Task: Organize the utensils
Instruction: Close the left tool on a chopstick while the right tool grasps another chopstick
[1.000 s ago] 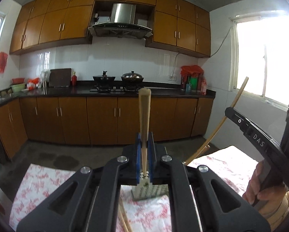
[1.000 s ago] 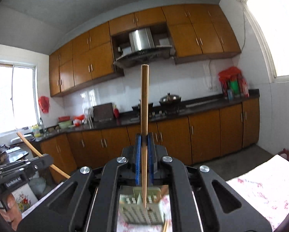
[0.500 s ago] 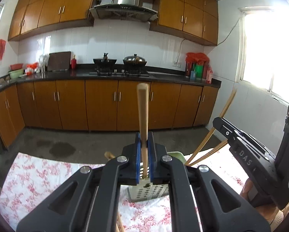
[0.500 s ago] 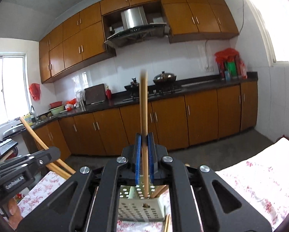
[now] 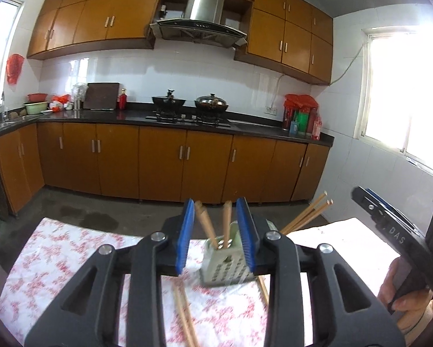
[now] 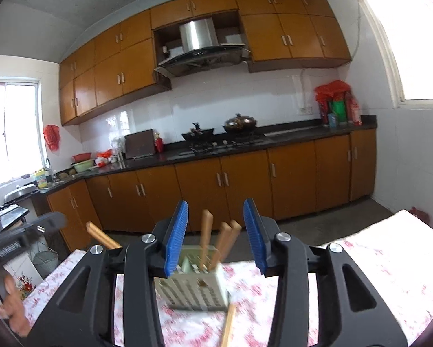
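A pale green perforated utensil holder (image 5: 225,263) stands on the floral tablecloth (image 5: 57,254); it also shows in the right wrist view (image 6: 196,286). Several wooden chopsticks (image 5: 213,225) stand in it, leaning out (image 6: 216,241). My left gripper (image 5: 215,237) is open and empty just above the holder. My right gripper (image 6: 215,238) is open and empty above the holder too. Loose chopsticks (image 5: 184,315) lie on the cloth before the holder, and one lies in the right wrist view (image 6: 228,326). The right gripper's body (image 5: 396,231) shows at the right of the left wrist view.
The table edge (image 5: 106,231) faces a kitchen floor and brown cabinets (image 5: 187,162). A stove with two pots (image 5: 190,104) sits on the dark counter. A window (image 5: 404,92) is at the right.
Both grippers opened and let go of their chopsticks, which now stand in the holder. Both grippers have drawn up and back from the holder.
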A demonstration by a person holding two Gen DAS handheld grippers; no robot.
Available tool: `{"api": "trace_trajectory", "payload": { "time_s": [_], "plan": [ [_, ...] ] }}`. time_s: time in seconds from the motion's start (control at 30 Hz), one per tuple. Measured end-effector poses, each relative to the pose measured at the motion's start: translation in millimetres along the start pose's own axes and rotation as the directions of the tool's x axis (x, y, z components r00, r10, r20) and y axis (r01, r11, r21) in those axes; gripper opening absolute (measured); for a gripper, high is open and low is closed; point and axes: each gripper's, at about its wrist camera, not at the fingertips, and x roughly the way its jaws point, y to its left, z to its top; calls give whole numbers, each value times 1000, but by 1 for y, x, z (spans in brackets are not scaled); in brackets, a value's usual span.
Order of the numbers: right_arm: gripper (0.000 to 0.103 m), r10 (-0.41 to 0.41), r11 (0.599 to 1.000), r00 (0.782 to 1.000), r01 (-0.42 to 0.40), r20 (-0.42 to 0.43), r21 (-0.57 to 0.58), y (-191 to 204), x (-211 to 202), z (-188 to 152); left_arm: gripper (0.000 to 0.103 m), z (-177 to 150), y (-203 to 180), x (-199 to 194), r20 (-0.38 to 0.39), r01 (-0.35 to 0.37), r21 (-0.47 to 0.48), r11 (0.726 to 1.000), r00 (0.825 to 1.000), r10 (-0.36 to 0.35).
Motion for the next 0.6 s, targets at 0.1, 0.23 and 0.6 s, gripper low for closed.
{"api": "trace_trajectory", "payload": {
  "time_s": [0.1,0.23,0.6],
  "plan": [
    [42,-46,999,993,46,-106,-2,-13,2,-26,35,-23,11,-13,-26,-49,8,999,998,49],
    [41,-28,999,923,37,-383,18,-28,32,-90,35,-72,29,1,-158,-114,7,993,981,114],
    [18,88,996,762,-50,-642,77,-6,60,-186,34,-170,62,34,-423,-156,-57,986,898,118]
  ]
}}
